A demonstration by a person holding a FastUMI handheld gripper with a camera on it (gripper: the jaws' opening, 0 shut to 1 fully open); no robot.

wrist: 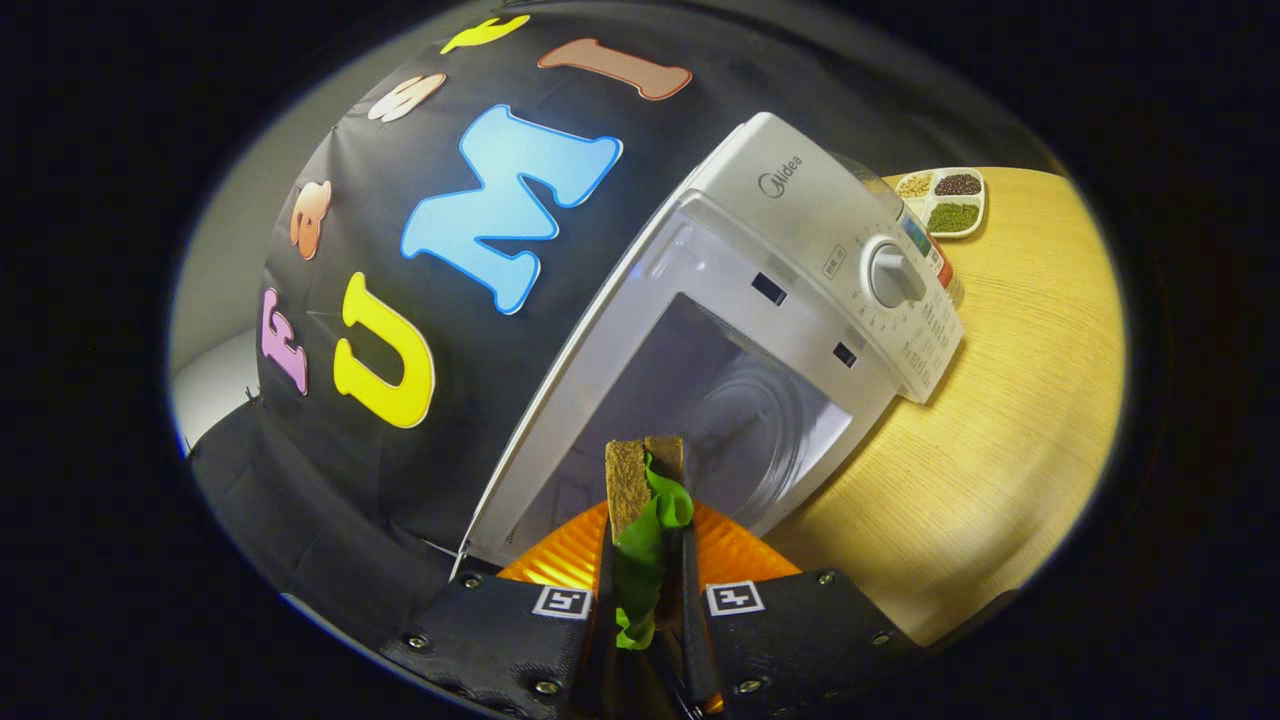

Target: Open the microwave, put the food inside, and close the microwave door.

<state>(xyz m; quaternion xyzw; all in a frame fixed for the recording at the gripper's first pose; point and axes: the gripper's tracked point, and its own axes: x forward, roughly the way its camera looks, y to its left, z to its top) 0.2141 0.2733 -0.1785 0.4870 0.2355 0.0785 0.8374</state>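
Note:
My gripper (pixel 645 545) is shut on a sandwich (pixel 643 480): brown bread slices standing on edge with a green lettuce leaf (pixel 650 550) hanging down between the fingers. Straight beyond the fingers stands a white microwave (pixel 790 200) with its cavity open, and the glass turntable (pixel 750 420) shows inside. The sandwich is held at the mouth of the cavity, above an orange ribbed plate (pixel 735 550) that lies just ahead of the fingers. The microwave's door is hidden from me. Its control panel with a round knob (pixel 893 275) sits to the right of the cavity.
The microwave rests on a light wooden table (pixel 1000 420). Behind the microwave, a white divided dish (pixel 945 200) holds beans and grains. Black cloth forms the booth wall to the left of the microwave.

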